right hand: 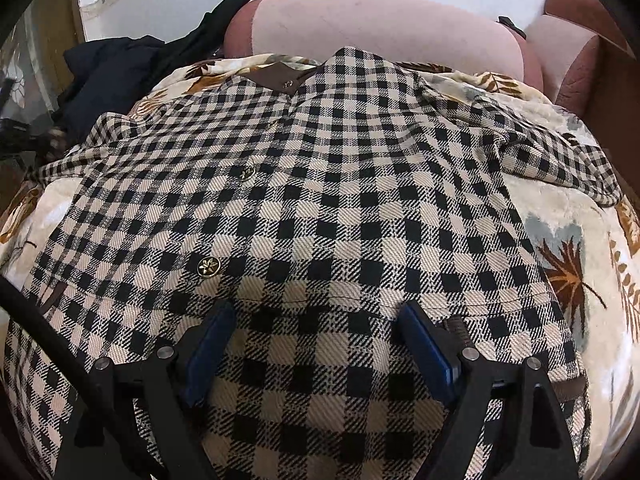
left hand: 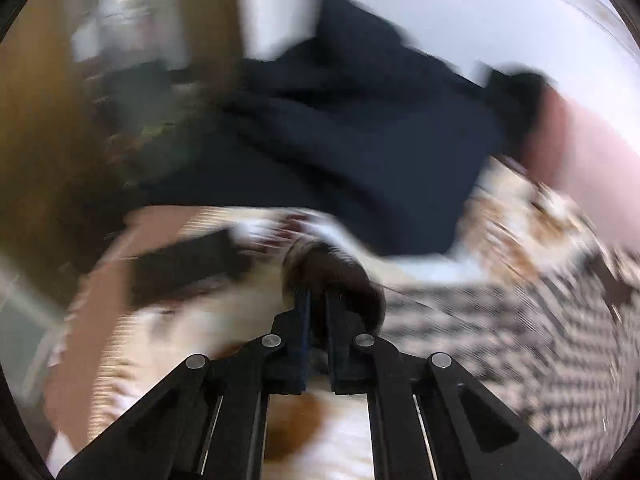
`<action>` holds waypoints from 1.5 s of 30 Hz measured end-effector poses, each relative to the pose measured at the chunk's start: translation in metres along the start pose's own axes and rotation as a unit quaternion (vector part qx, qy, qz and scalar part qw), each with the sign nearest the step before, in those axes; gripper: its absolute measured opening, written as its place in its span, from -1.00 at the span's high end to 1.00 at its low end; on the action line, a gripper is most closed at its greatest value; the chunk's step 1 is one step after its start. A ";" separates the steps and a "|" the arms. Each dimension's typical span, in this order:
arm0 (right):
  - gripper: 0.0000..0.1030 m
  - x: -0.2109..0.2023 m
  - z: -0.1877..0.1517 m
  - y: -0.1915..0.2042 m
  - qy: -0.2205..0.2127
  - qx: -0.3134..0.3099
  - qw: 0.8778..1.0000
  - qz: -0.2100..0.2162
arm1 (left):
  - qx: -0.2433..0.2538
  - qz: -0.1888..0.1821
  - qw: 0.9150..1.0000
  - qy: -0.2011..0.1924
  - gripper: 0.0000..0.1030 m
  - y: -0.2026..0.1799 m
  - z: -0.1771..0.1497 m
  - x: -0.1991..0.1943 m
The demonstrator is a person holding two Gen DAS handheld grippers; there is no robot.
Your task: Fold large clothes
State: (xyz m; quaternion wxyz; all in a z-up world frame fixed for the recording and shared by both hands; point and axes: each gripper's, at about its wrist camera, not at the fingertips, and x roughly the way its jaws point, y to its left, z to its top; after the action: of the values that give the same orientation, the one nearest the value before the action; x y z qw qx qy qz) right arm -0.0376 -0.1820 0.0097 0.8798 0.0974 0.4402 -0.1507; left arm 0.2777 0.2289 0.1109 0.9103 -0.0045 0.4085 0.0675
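A large black-and-beige checked jacket [right hand: 340, 200] lies spread flat on a leaf-print cover [right hand: 568, 248], with its brown collar [right hand: 280, 76] at the far end and a gold button [right hand: 209, 267] near me. My right gripper [right hand: 316, 308] is open over the near hem, its blue pads [right hand: 212, 340] wide apart with fabric lying loose between them. The left wrist view is badly blurred. There my left gripper [left hand: 316, 300] is shut, with a brown cuff-like piece of cloth [left hand: 340, 276] pinched at its tips. The checked jacket [left hand: 500, 340] shows to its right.
A dark navy garment [left hand: 360, 120] lies bunched beyond the left gripper, and it shows as the navy garment [right hand: 112, 72] at the far left of the right wrist view. A pink cushion [right hand: 380, 28] backs the surface. A brown armrest [right hand: 580, 68] stands at the far right.
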 end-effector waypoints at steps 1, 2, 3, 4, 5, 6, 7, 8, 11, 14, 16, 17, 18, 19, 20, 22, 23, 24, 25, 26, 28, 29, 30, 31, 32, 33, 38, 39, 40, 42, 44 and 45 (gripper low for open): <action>-0.72 -0.001 0.000 -0.001 0.000 0.000 1.000 0.000 | -0.023 0.028 0.999 -0.002 0.87 0.022 0.002 0.001; -0.72 0.000 0.000 0.000 0.000 0.000 1.000 -0.001 | -0.034 0.044 0.998 0.001 0.87 0.037 0.002 0.004; -0.72 0.000 0.000 0.001 0.000 -0.001 1.000 -0.002 | -0.043 0.059 0.997 0.006 0.87 0.050 0.000 0.007; -0.72 -0.001 0.000 0.000 0.000 0.000 1.000 -0.001 | -0.050 0.073 0.996 0.012 0.87 0.062 -0.003 0.009; -0.72 -0.001 0.000 0.000 0.000 -0.001 1.000 -0.002 | -0.056 0.082 0.995 0.016 0.87 0.074 -0.009 0.009; -0.72 -0.001 0.000 0.000 0.000 -0.002 1.000 -0.004 | -0.061 0.089 0.994 0.016 0.87 0.085 -0.014 0.005; -0.72 -0.001 0.000 0.000 0.000 -0.002 1.000 -0.005 | -0.068 0.097 0.993 0.014 0.84 0.094 -0.019 0.002; -0.72 -0.001 0.000 0.000 0.000 -0.002 1.000 -0.006 | -0.078 0.105 0.991 0.015 0.71 0.103 -0.023 -0.001; -0.72 -0.001 0.000 0.000 0.000 -0.003 1.000 -0.007 | -0.118 0.109 0.987 0.017 0.24 0.129 -0.035 -0.010; -0.73 0.000 0.000 0.000 0.000 -0.003 1.000 -0.009 | -0.151 0.093 0.984 0.017 0.06 0.147 -0.043 -0.019; -0.73 -0.001 -0.001 0.000 0.000 -0.003 1.000 -0.009 | -0.167 0.062 0.984 0.022 -0.16 0.152 -0.051 -0.023; -0.74 0.000 -0.001 0.000 0.000 -0.003 1.000 -0.010 | -0.176 0.046 0.983 0.023 -0.27 0.152 -0.054 -0.025; -0.74 0.000 -0.001 0.000 0.000 -0.003 1.000 -0.010 | -0.187 0.028 0.982 0.025 -0.30 0.152 -0.059 -0.024; -0.74 0.000 -0.001 0.000 -0.001 -0.003 1.000 -0.010 | -0.199 0.006 0.979 0.030 -0.32 0.150 -0.064 -0.021; -0.75 0.000 -0.001 0.000 -0.001 -0.003 1.000 -0.011 | -0.213 -0.024 0.976 0.041 -0.34 0.147 -0.070 -0.017; -0.75 0.000 -0.001 0.000 -0.001 -0.003 1.000 -0.010 | -0.239 -0.075 0.966 0.065 -0.34 0.141 -0.083 -0.009; -0.76 0.000 -0.001 0.000 -0.001 -0.002 1.000 -0.010 | -0.254 -0.099 0.959 0.079 -0.34 0.136 -0.090 0.000; -0.76 0.000 -0.002 0.000 -0.002 -0.002 1.000 -0.011 | -0.263 -0.113 0.954 0.089 -0.34 0.132 -0.094 0.008; -0.76 0.001 -0.001 -0.001 -0.002 -0.002 1.000 -0.011 | -0.270 -0.125 0.950 0.098 -0.34 0.127 -0.097 0.016; -0.76 0.001 -0.002 -0.001 -0.002 -0.002 1.000 -0.010 | -0.274 -0.136 0.946 0.105 -0.34 0.121 -0.100 0.025; -0.77 0.001 -0.002 0.000 -0.002 -0.002 1.000 -0.012 | -0.279 -0.146 0.943 0.111 -0.34 0.111 -0.102 0.038; -0.77 0.001 -0.002 0.000 -0.002 -0.002 1.000 -0.012 | -0.282 -0.145 0.942 0.107 -0.37 0.107 -0.101 0.043; -0.78 0.001 -0.002 -0.001 -0.002 -0.001 1.000 -0.012 | -0.286 -0.139 0.943 0.100 -0.38 0.105 -0.098 0.045; -0.78 0.001 -0.002 0.000 -0.002 -0.002 1.000 -0.012 | -0.291 -0.136 0.942 0.095 -0.38 0.104 -0.095 0.048; -0.78 0.001 -0.002 0.000 -0.002 -0.002 1.000 -0.012 | -0.294 -0.139 0.941 0.093 -0.32 0.102 -0.089 0.054; -0.79 0.001 -0.002 0.000 -0.002 -0.002 1.000 -0.013 | -0.291 -0.145 0.941 0.096 -0.10 0.102 -0.084 0.059; -0.80 0.002 -0.002 -0.001 -0.002 -0.003 1.000 -0.016 | -0.296 -0.120 0.942 0.099 0.93 0.120 -0.067 0.056; -0.80 0.002 -0.002 0.000 -0.003 -0.004 1.000 -0.017 | -0.286 -0.116 0.946 0.094 0.93 0.118 -0.063 0.051; -0.80 0.003 -0.002 0.000 -0.003 -0.004 1.000 -0.018 | -0.270 -0.104 0.953 0.085 0.93 0.112 -0.058 0.043; -0.80 0.003 -0.002 0.001 -0.003 -0.005 1.000 -0.019 | -0.241 -0.079 0.965 0.068 0.93 0.100 -0.052 0.028; -0.80 0.003 -0.001 0.001 -0.004 -0.005 1.000 -0.020 | -0.207 -0.064 0.975 0.047 0.94 0.079 -0.044 0.009; -0.80 0.001 -0.002 0.001 -0.006 -0.005 1.000 -0.021 | -0.196 -0.071 0.977 0.041 0.94 0.070 -0.041 0.002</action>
State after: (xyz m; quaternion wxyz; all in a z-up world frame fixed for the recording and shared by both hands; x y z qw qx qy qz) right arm -0.0377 -0.1807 0.0078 0.8797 0.0830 0.4372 -0.1674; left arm 0.2392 0.2953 0.0854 0.8764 -0.2147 0.4233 0.0812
